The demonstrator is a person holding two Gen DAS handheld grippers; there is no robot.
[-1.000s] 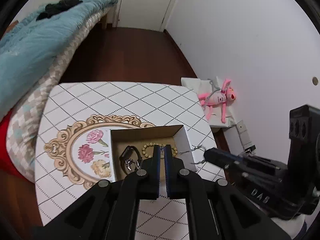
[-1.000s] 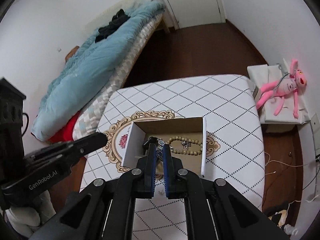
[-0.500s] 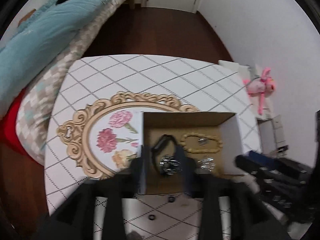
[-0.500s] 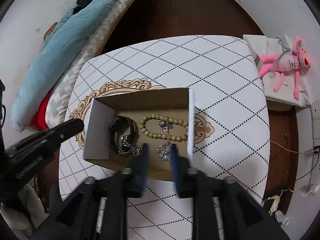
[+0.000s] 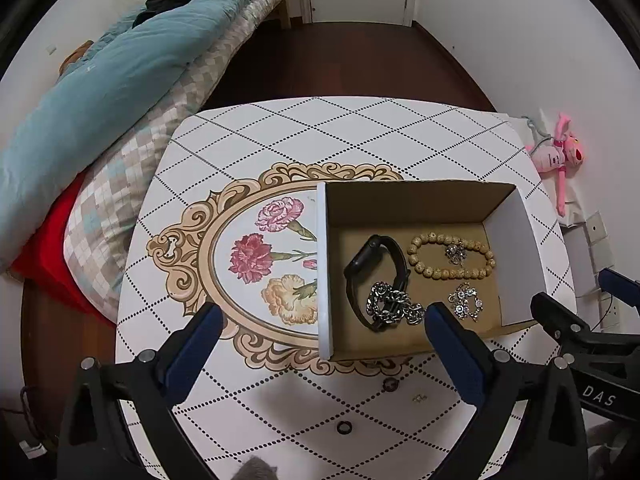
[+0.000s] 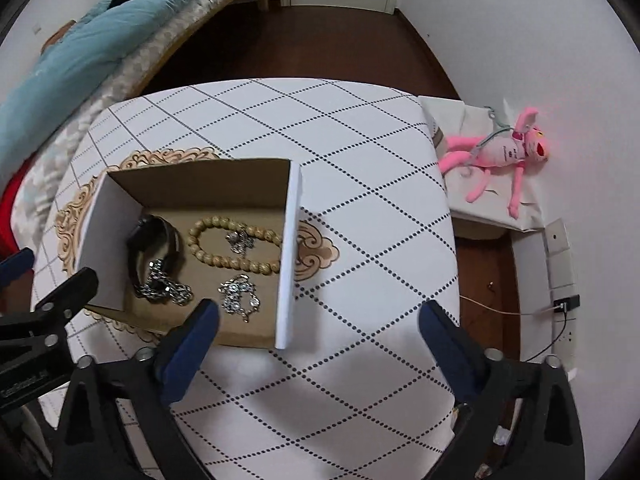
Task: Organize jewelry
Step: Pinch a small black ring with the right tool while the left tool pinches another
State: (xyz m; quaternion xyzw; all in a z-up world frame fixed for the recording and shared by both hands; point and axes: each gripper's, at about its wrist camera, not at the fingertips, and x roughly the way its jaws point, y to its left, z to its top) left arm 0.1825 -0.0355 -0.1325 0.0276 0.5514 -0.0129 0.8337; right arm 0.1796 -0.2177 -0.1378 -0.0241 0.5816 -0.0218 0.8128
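Both of your grippers have dropped toward the counter [image 5: 280, 136] and tipped to look steeply down, where a second ago they were pinched nearly shut. Now the left gripper [image 5: 320, 320] and right gripper [image 6: 320, 316] have their jaws opening wide, with nothing held. Beyond the counter lie a bed [image 5: 100, 80] and dark wood floor. The cardboard box [image 5: 412, 204] sits on the counter's floral medallion, holding a black watch [image 5: 364, 260], bead bracelet [image 5: 450, 268], silver chain [image 5: 394, 308] and small sparkly pieces. This looks like the start of a pick: choose one piece next.
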